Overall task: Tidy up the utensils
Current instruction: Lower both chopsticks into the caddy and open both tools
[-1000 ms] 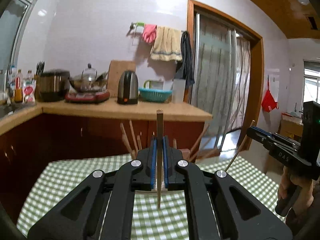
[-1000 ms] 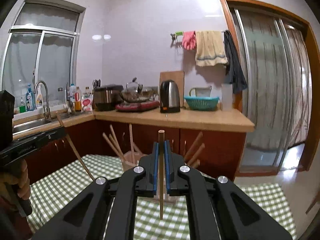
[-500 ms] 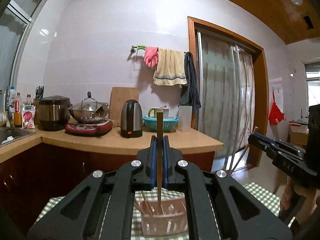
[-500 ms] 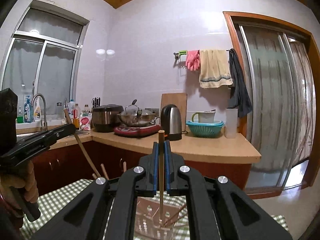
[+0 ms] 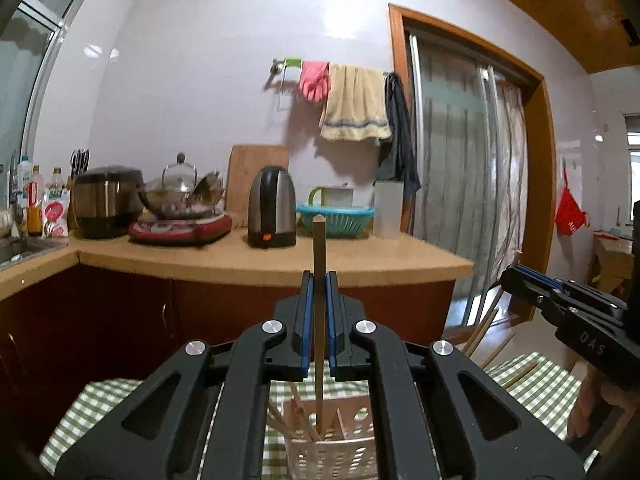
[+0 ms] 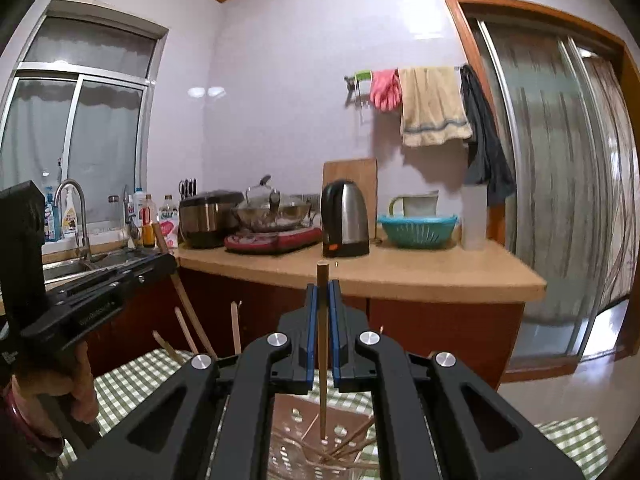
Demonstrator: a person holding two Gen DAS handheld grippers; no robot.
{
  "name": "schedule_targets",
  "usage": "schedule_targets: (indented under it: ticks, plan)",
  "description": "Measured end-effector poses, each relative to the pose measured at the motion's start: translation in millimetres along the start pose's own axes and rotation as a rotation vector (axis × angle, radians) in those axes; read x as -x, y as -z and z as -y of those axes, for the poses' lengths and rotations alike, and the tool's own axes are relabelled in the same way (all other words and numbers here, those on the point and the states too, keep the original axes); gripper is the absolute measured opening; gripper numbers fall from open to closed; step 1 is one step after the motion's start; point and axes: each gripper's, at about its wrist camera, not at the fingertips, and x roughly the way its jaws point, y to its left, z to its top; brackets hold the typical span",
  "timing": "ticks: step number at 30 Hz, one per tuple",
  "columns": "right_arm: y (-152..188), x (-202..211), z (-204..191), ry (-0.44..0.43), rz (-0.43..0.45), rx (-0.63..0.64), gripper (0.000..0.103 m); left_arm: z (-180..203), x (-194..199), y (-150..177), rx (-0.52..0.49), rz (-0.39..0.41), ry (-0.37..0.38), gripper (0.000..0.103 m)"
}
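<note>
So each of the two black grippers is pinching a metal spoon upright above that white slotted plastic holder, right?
Not spoons. The left gripper and the right gripper each pinch a thin wooden chopstick, and, upright above the white slotted plastic holder; each wrist view shows this.

My left claw [image 5: 319, 304] pinches chopstick [image 5: 319, 320] upright, its lower tip in holder [image 5: 332, 448] on tabletop [image 5: 100, 408] below. My right claw [image 6: 323, 316], to the right, same: second chopstick [image 6: 322, 344] over holder. Kettle [image 5: 272, 212] on counter [image 5: 280, 260] behind.
</note>
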Motion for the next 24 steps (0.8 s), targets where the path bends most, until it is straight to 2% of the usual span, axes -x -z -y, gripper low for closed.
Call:
schedule_targets:
  ticks: [12,14,16,18,20,24]
  plan:
    - [34.1,-24.8,-1.2,0.010,-0.098,0.005,0.006,-10.7,-25.6,35.1,0.014,-0.095,0.004,0.007]
    - [36.5,-26.3,-0.3,0.010,-0.106,-0.001,0.006,-10.3,-24.7,35.7,0.004,-0.089,0.003,0.010]
    - [37.7,-25.5,0.9,0.012,-0.105,-0.015,0.008,-8.6,-24.3,35.0,-0.011,-0.087,-0.004,0.024]
    - [36.4,-24.2,2.2,0.016,-0.096,-0.024,0.022,-8.1,-22.3,34.9,-0.016,-0.081,-0.008,0.033]
    - [33.9,-22.8,2.5,0.017,-0.087,-0.028,0.029,-8.5,-23.0,34.2,-0.016,-0.082,-0.009,0.036]
    - [30.2,-18.7,0.5,0.022,-0.072,-0.021,0.034,-9.0,-22.5,33.8,-0.012,-0.080,-0.014,0.048]
